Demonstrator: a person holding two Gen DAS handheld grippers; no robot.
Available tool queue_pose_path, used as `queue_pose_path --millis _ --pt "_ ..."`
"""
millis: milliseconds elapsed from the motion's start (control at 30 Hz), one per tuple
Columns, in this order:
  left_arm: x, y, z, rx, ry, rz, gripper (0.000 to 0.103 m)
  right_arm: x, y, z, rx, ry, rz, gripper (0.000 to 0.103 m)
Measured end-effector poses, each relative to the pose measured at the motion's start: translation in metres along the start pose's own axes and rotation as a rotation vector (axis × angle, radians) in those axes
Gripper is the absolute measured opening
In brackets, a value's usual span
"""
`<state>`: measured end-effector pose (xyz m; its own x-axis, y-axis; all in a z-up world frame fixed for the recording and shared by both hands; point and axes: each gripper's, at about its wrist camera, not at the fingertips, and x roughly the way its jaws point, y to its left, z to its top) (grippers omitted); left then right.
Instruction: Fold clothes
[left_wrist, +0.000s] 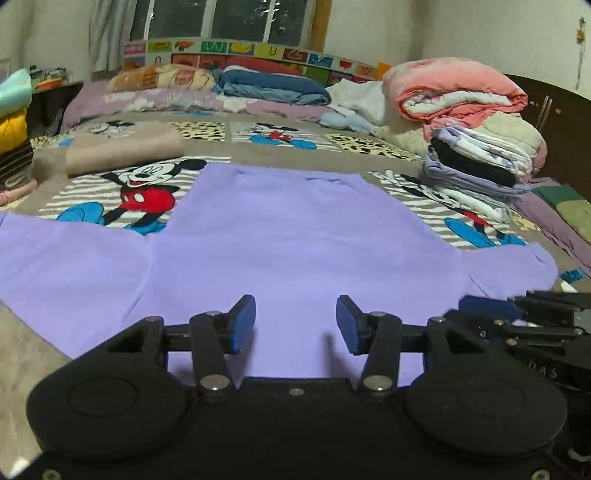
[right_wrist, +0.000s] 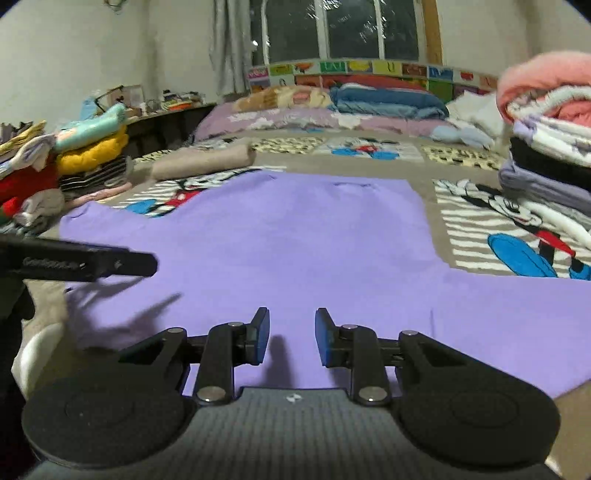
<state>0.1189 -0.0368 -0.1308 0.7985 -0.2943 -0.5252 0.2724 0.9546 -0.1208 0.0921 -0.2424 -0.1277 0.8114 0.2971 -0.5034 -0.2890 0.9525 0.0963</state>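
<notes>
A lilac T-shirt (left_wrist: 288, 236) lies spread flat on the bed, sleeves out to both sides; the right wrist view shows the same lilac T-shirt (right_wrist: 295, 251). My left gripper (left_wrist: 295, 323) hovers over the shirt's near edge, its blue pads (left_wrist: 243, 325) apart with nothing between them. My right gripper (right_wrist: 291, 338) is over the near edge too, open with a narrower gap and empty. The right gripper's body shows at the right edge of the left wrist view, and the left gripper's black body (right_wrist: 85, 262) juts in from the left of the right wrist view.
The bed has a Mickey Mouse cover (left_wrist: 147, 188). A folded beige garment (left_wrist: 122, 147) lies at the back left. A tall stack of folded bedding (left_wrist: 480, 129) stands on the right, a pile of clothes (right_wrist: 74, 162) on the left. Pillows and quilts line the headboard (left_wrist: 258, 88).
</notes>
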Motion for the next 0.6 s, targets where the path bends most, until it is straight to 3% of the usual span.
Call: queue_pose_path --millis 100,167,200,267,367,600 --pt "0.000 -0.013 -0.017 0.087 -0.008 0.028 0.047 -0.007 0.012 -0.007 -0.043 -0.024 0.004 0.028" --pt "0.016 -0.024 -0.043 0.187 0.066 0.040 0.052 -0.002 0.016 -0.018 -0.075 0.023 -0.007 0.030" --pt "0.015 -0.031 -0.053 0.251 0.024 0.071 0.053 0.003 0.016 -0.028 -0.074 0.074 -0.013 0.032" --pt "0.012 -0.045 -0.071 0.378 -0.059 0.131 0.054 -0.005 0.017 -0.042 -0.083 0.047 -0.016 0.032" --pt "0.008 -0.055 -0.062 0.420 -0.030 0.120 0.058 -0.017 0.024 -0.038 -0.128 0.046 -0.016 0.033" --pt "-0.001 -0.077 -0.059 0.492 -0.070 0.101 0.064 -0.057 -0.012 -0.049 0.159 -0.028 0.050 0.034"
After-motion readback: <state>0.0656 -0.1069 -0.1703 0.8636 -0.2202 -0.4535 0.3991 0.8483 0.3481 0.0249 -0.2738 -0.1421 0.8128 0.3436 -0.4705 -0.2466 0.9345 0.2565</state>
